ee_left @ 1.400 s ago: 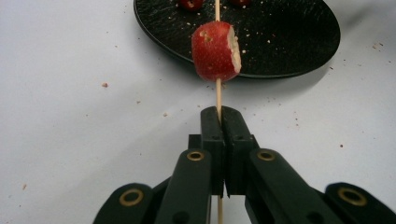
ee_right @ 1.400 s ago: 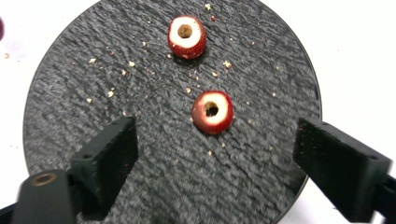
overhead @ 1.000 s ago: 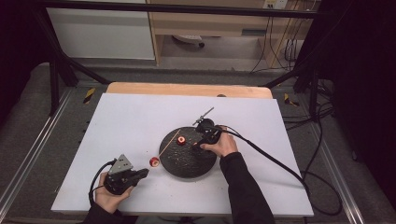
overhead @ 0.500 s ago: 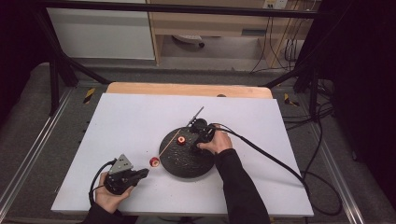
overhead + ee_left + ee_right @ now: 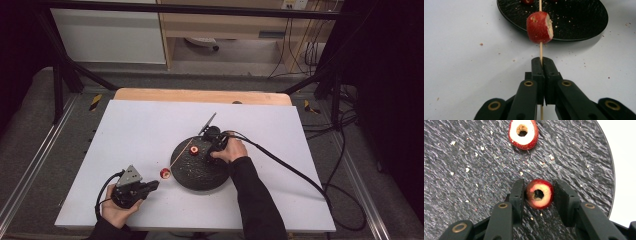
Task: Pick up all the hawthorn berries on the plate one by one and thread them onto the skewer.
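Note:
A black slate plate (image 5: 197, 172) lies at the table's middle. On it sit two cored red fruit pieces. My right gripper (image 5: 539, 183) stands open astride one piece (image 5: 539, 194); the left pad looks to be touching it, the right pad is a little off. The other piece (image 5: 523, 133) lies farther on, hole up, seen also from above (image 5: 194, 149). My left gripper (image 5: 541, 61) is shut on a thin wooden skewer (image 5: 540, 50), which carries a red fruit piece (image 5: 539, 27) just beyond the jaws. The skewer (image 5: 179, 156) reaches over the plate's rim (image 5: 579, 22). From above, the left gripper (image 5: 152, 185) is front left and the right gripper (image 5: 209, 151) is on the plate.
The white table top (image 5: 140, 135) has crumbs near the plate. A wooden strip (image 5: 200, 95) runs along its far edge. The right gripper's black cable (image 5: 290, 170) trails off to the right across the table.
The right hand has slid a little left over the plate and brought its jaws down around a fruit piece. The left gripper and skewer have stayed put.

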The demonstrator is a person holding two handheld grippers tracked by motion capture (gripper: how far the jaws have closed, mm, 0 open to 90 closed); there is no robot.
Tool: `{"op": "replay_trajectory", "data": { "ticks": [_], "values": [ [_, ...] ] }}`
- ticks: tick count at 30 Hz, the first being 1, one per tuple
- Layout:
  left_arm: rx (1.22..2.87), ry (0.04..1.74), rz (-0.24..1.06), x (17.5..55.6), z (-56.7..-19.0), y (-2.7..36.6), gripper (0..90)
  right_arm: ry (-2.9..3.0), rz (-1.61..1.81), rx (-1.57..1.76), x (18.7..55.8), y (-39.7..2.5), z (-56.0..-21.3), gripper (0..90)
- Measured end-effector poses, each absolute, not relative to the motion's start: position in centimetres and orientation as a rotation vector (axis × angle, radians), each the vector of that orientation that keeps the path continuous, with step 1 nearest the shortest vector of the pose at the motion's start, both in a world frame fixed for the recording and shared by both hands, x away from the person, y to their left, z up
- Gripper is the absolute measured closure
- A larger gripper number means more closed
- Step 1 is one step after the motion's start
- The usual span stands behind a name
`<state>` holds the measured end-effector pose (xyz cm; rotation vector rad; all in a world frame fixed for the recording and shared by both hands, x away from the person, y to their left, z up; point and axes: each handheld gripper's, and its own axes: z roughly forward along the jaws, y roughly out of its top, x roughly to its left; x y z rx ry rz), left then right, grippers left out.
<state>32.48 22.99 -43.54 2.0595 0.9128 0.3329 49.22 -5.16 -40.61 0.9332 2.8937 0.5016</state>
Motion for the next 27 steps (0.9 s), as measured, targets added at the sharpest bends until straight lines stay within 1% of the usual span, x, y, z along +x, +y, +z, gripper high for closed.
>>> {"op": "replay_trajectory", "data": {
  "ticks": [10, 14, 27],
  "values": [
    [2.059, 0.912, 0.336, 32.5, -43.5, 23.0, 88.4, 2.910, 0.502, 0.996, 49.6, -5.3, -40.6, 62.9],
    [2.058, 0.913, 0.338, 32.5, -43.5, 23.0, 88.4, 2.895, 0.516, 1.019, 49.4, -5.3, -40.0, 62.9],
    [2.054, 0.916, 0.346, 32.4, -43.5, 23.0, 88.4, 2.830, 0.706, 1.088, 48.0, -6.0, -38.3, 63.0]
  ]
}}
